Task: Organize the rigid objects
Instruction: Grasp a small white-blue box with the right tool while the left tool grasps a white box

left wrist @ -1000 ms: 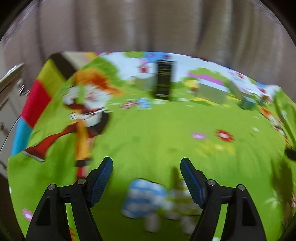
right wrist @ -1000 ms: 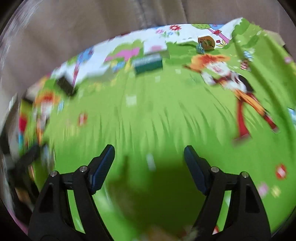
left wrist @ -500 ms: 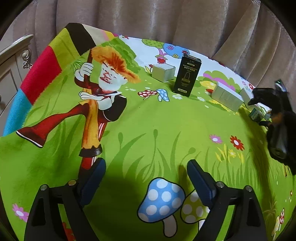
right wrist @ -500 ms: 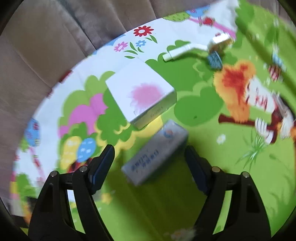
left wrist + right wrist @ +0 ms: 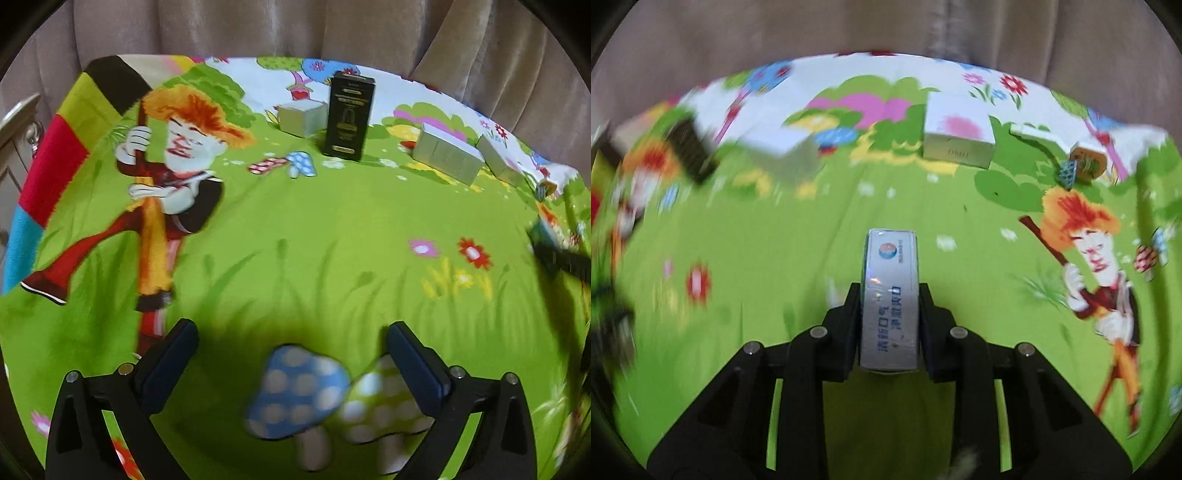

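In the right wrist view my right gripper (image 5: 889,291) is shut on a narrow white box with blue print (image 5: 890,291), held lengthwise above the green cartoon cloth (image 5: 798,258). A white box with a pink blot (image 5: 956,134) lies at the back. In the left wrist view my left gripper (image 5: 291,347) hangs over the cloth (image 5: 332,240), its jaws opening wide with nothing between them. A tall black box (image 5: 349,116) stands at the far side, a small grey box (image 5: 301,118) to its left and two pale boxes (image 5: 447,157) (image 5: 498,162) to its right.
Beige curtains (image 5: 295,33) hang behind the cloth-covered surface. A white furniture edge (image 5: 16,122) shows at far left. Small patterned blocks (image 5: 1086,162) and a flat white piece (image 5: 1034,133) lie at the back right. A dark blurred shape (image 5: 569,262) enters the left wrist view from the right.
My right gripper closed on the narrow white box that lay between its jaws and lifted it off the cloth while rolling. The left jaws spread wider, and its view shifted slightly.
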{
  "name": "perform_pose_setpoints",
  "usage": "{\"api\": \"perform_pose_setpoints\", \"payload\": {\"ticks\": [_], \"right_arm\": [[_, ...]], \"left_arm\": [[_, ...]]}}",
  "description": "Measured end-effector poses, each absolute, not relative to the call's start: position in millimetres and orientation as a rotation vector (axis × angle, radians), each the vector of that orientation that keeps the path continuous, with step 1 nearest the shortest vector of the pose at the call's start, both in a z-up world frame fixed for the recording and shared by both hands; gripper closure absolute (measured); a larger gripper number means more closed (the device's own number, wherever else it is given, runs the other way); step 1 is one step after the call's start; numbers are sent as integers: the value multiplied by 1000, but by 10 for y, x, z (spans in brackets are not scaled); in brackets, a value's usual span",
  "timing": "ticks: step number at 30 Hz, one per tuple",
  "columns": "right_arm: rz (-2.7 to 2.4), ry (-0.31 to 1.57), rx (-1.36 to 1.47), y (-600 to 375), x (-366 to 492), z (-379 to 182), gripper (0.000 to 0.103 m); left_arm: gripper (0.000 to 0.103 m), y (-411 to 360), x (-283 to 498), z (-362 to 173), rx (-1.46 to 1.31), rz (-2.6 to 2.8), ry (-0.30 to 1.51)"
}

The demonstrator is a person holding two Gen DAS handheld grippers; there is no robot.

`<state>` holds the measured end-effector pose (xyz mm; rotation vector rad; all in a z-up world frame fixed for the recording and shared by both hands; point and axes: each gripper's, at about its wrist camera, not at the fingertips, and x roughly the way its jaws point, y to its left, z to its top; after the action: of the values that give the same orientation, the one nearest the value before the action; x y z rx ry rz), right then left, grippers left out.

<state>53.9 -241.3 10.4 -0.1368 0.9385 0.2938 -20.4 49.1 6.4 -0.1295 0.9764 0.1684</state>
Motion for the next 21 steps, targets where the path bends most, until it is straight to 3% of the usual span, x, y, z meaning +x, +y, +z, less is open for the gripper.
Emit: {"api": "perform_pose_setpoints", "payload": {"ticks": [14, 18, 21], "right_arm": [[320, 876, -124, -2510, 367, 73, 69], [323, 876, -121, -2512, 375, 69, 69], [327, 877, -116, -2516, 385, 65, 68]], "left_arm": [[0, -572, 1422, 144, -595, 171, 940], [0, -601, 1755, 102, -675, 356, 947], [0, -651, 1919, 83, -589, 447, 960]]}}
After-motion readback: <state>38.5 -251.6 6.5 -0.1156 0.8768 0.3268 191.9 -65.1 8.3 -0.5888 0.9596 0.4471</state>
